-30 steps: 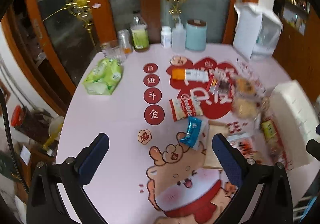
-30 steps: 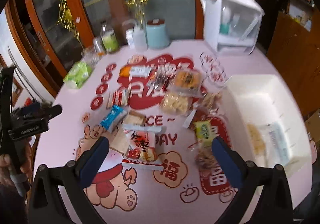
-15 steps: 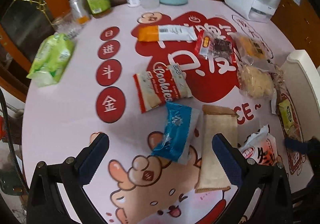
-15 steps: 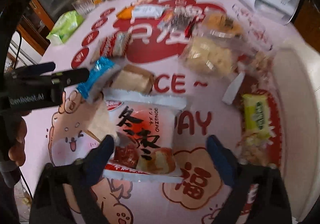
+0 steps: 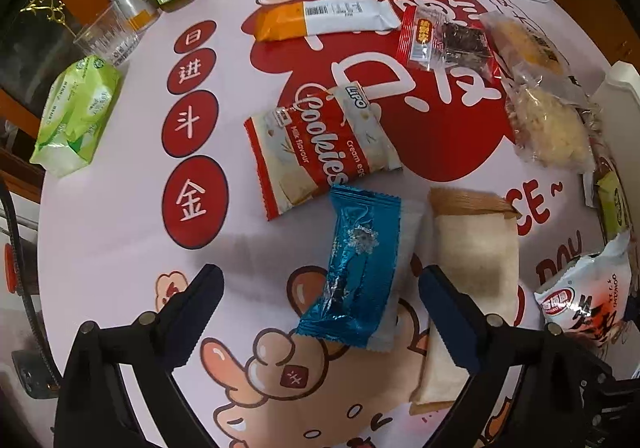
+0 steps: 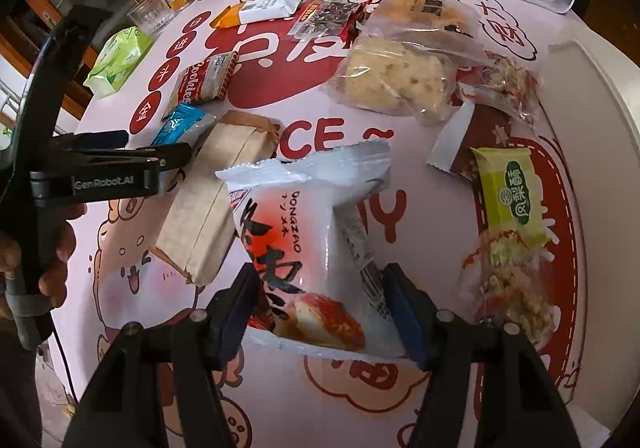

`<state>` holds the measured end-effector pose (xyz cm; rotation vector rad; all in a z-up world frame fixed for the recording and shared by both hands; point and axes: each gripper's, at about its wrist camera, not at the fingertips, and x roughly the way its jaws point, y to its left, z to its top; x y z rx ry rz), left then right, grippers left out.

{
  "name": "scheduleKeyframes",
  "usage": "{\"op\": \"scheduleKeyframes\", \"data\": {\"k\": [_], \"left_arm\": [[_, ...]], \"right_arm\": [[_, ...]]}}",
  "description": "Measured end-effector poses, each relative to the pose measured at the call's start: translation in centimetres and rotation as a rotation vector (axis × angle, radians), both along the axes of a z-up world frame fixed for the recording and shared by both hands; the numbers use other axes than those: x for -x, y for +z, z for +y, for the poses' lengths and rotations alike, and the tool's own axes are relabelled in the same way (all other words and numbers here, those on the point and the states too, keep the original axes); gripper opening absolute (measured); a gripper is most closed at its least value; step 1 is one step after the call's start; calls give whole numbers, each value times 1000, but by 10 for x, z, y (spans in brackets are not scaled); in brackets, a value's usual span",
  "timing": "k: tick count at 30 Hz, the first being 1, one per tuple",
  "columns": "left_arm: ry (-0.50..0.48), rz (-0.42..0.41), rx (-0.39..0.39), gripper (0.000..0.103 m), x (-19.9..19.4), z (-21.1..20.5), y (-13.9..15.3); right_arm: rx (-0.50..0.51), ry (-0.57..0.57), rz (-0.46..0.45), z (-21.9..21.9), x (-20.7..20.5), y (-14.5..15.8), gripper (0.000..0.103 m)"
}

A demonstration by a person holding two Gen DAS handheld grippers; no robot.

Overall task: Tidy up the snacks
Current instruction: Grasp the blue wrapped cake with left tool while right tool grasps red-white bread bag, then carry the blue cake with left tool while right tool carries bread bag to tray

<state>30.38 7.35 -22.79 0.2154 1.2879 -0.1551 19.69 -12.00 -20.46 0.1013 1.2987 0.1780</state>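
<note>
A: Which tool is nearer a grab?

B: The right tool [image 6: 320,308]. Its two dark-blue fingers sit one on each side of the white-and-red Dongzao bun packet [image 6: 308,248], narrowed onto its lower end and apparently pinching it; the wrapper bulges between them. I can't tell whether the packet is off the surface [image 6: 280,119] or only gripped where it lies.

A: How does the packet lie?

B: Its long axis runs straight away from the right tool, crimped top edge pointing toward the middle of the surface, so the fingers cross its short width (the easy way to take a soft bag). The white bin [image 6: 580,95] is off to the right of it, beyond the green packet [image 6: 510,191], so I judge the carry goes rightward.

A: And the left one?

B: The left tool [image 5: 320,300] is wide open and holds nothing. The blue foil packet [image 5: 360,264] lies between its fingers, a little toward the right finger, long axis pointing roughly away from the tool and tilted slightly. The tan paper-wrapped packet [image 5: 472,260] lies just beside it, partly under the right finger, near enough that closing might catch it too.

A: Anything else near?

B: The Lipo cookies packet [image 5: 320,151] lies just beyond the blue one, touching or overlapping its top edge.
</note>
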Motion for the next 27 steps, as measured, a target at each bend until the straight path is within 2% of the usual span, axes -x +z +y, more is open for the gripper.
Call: {"op": "scheduleKeyframes", "data": {"k": [2, 3, 6, 7, 8, 10, 17, 21, 27], "left_arm": [[-1, 16, 5, 86, -2, -1, -4], [-2, 27, 9, 85, -3, -2, -6], [-4, 34, 52, 71, -4, -2, -5], [-7, 40, 72, 60, -4, -3, -4], [-12, 31, 70, 44, -3, -4, -3], [-22, 27, 72, 31, 0, -7, 0], [5, 5, 75, 29, 13, -6, 14], [7, -46, 91, 29, 38, -1, 43], [-62, -127, 96, 29, 88, -9, 95]], "right_arm": [[1, 3, 0, 0, 0, 0, 64], [-1, 1, 1, 0, 0, 0, 64], [-1, -1, 2, 1, 0, 0, 63], [-2, 1, 2, 1, 0, 0, 62], [-4, 2, 3, 1, 0, 1, 60], [-3, 1, 4, 3, 0, 1, 59], [23, 11, 23, 5, 8, 6, 54], [48, 36, -10, 9, 23, 25, 54], [53, 41, -84, 6, 50, 64, 54]]}}
